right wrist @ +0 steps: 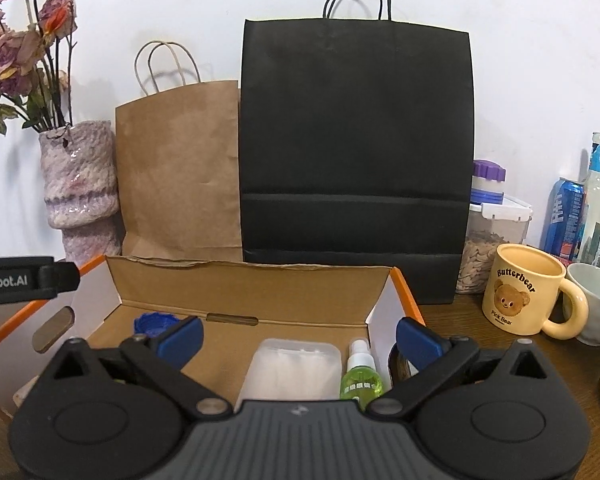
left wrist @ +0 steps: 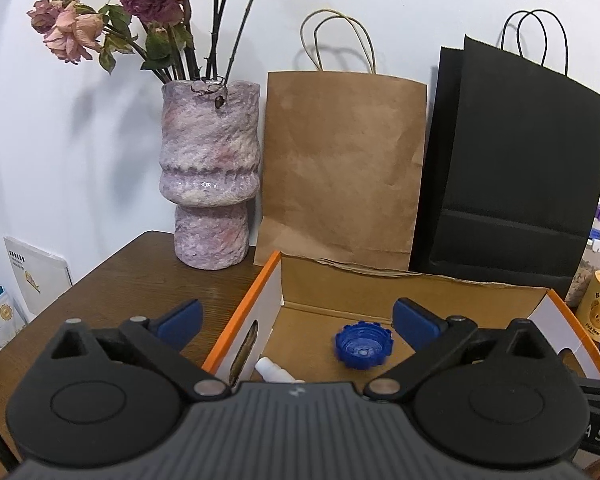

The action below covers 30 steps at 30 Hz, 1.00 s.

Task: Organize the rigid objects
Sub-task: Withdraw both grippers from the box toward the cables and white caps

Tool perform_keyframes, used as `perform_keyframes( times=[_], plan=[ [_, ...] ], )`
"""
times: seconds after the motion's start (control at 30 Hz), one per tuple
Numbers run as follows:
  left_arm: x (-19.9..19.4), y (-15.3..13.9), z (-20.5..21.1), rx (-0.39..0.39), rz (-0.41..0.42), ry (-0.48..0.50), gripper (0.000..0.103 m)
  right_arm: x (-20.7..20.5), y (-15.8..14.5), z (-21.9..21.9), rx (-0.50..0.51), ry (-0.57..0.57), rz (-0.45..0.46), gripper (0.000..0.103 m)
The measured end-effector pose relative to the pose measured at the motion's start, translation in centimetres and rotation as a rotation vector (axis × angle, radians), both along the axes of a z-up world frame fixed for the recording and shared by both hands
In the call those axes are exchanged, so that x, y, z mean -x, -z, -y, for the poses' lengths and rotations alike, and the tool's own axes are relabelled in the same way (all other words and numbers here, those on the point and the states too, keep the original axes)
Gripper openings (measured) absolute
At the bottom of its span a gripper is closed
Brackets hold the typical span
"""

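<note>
Both grippers are hovering over the cardboard box [right wrist: 256, 280] on the counter [left wrist: 112, 280], the left gripper [left wrist: 296, 316] and right gripper [right wrist: 300, 336] each with fingers spread wide and holding nothing. Inside are lying a blue cap [left wrist: 364, 345], a clear plastic case [right wrist: 294, 368] and a green spray bottle [right wrist: 360, 376] just beside it. The risk is judging the bottle poorly: fingers coming down between crowded items could be knocking it over or nudging the case.

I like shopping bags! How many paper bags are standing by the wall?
2. The brown paper bag stands beside the vase, and the black paper bag stands to its right, behind the box. More could hide behind them.
</note>
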<state>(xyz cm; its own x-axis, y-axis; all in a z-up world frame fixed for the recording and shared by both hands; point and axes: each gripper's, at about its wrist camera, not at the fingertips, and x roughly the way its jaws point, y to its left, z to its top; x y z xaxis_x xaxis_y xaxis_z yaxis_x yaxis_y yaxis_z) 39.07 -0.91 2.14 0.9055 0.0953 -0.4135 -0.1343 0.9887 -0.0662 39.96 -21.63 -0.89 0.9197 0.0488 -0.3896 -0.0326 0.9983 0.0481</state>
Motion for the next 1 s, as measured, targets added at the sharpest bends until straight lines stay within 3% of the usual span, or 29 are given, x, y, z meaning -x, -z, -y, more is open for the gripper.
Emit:
perform_keyframes(
  times=[0.43,1.0],
  plan=[
    [3.7,-0.2,-0.3,-0.006,0.023,0.002,0.103,3.7,-0.3,0.6,0.029,-0.002,0.029,0.103],
    [10.5,1.5,-1.1,-0.037,-0.021,0.009,0.103,11.1,0.9,2.0,0.071,-0.026,-0.018,0.103]
  ],
)
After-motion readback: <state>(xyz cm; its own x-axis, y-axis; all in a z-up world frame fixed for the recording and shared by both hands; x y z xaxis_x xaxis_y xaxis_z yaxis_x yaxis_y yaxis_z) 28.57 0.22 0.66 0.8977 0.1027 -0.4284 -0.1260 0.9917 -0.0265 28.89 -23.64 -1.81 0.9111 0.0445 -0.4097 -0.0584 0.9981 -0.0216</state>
